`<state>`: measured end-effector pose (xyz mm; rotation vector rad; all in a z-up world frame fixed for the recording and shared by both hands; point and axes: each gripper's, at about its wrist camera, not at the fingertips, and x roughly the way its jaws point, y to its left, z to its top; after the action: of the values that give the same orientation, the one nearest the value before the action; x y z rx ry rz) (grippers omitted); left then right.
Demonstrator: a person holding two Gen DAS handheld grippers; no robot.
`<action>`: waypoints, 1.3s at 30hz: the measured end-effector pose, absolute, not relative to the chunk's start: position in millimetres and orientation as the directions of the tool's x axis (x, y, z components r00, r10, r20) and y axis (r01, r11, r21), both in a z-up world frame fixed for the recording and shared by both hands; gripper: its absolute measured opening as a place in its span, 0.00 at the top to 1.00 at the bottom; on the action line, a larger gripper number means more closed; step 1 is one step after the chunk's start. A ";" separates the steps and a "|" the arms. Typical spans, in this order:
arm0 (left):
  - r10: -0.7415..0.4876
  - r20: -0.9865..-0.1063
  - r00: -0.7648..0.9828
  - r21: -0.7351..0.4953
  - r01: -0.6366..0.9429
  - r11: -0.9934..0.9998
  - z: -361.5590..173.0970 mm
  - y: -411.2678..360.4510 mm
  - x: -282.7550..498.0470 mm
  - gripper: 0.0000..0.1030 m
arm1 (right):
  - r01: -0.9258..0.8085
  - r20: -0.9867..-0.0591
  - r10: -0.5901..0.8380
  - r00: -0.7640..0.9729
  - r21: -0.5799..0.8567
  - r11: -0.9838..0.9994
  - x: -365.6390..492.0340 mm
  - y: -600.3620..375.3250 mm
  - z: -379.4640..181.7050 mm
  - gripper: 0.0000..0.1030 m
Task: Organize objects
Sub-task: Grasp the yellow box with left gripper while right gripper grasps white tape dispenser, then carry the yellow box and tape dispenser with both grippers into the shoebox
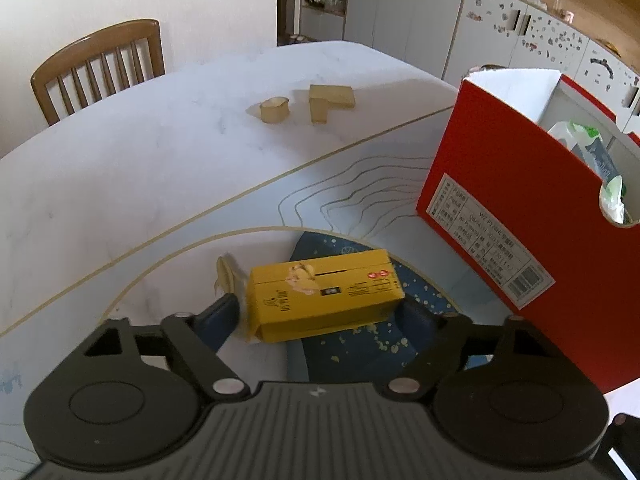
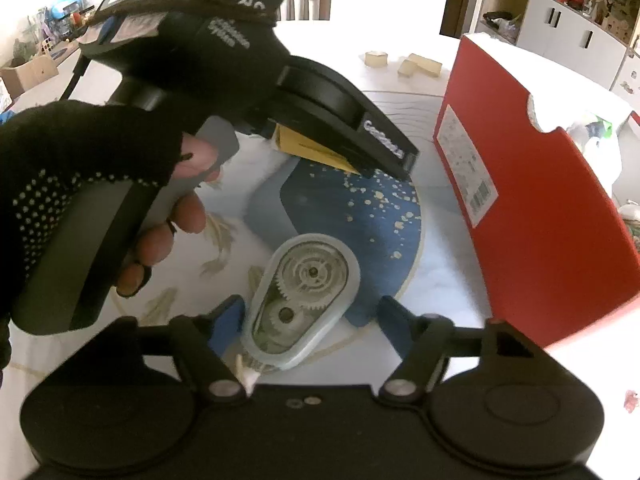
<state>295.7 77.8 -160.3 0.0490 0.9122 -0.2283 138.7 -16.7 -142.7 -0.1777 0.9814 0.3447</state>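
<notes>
Across the white counter [image 1: 140,168], lower centre, our left gripper [image 1: 320,316] spreads released around the yellow box [image 1: 324,294]; our right gripper [image 2: 308,320] gapes around the tape dispenser [image 2: 302,296].

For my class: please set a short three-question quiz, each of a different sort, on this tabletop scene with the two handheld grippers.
1. True or false: the left gripper is shut on the yellow carton.
2. Which item lies between the right gripper's fingers? A) correction tape dispenser B) spoon C) mug
3. Fill in: the tall open box on the table is ____ outside.

Key: 1 false, its jaws stand open around the carton. 2 A. 3 red.
</notes>
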 end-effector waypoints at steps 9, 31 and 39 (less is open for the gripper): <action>-0.179 -0.779 0.601 -0.061 0.211 0.976 -160.7 80.7 293.8 0.26 | -0.350 -0.833 0.202 0.514 0.011 0.937 130.2 -32.2 -136.4 0.60; -0.211 -0.765 0.608 -0.151 0.149 0.977 -142.4 124.3 237.0 0.29 | -0.343 -0.767 0.266 0.584 0.064 0.937 130.2 -64.7 -92.2 0.60; -0.187 -0.762 0.620 -0.125 0.143 0.982 -132.1 132.8 219.1 0.29 | -0.354 -0.752 0.284 0.595 0.071 0.932 120.6 -77.6 -67.9 0.60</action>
<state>219.1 132.8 -132.1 -0.0539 0.8815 -0.1899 120.6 -77.6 -67.9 -0.0887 0.8568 0.3710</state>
